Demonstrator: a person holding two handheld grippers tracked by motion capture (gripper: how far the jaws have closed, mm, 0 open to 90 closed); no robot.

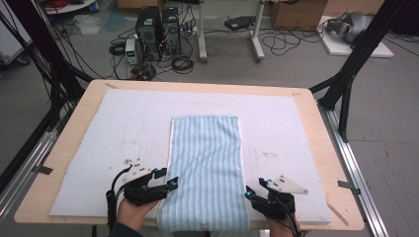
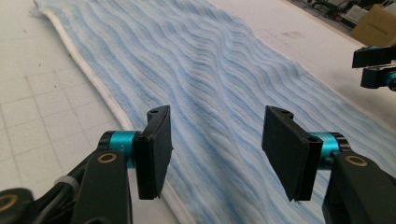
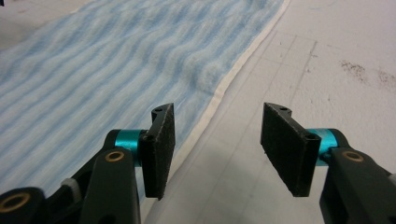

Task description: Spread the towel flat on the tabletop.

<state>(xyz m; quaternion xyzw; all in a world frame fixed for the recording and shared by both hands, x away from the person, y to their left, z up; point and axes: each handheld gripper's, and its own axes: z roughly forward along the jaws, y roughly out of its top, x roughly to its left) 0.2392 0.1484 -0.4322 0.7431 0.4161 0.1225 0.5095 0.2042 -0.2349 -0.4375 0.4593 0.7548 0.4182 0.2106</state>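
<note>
The towel (image 1: 206, 170) lies flat and unfolded on the worktop (image 1: 316, 148), both tongs (image 1: 169, 186) (image 1: 250, 193) apart at its near corners, nothing gripped yet.

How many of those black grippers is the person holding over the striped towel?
2. The left gripper sits at the near left edge of the blue striped towel, jaws open. The right gripper sits at the towel's near right edge, also open. Neither is holding anything.
</note>
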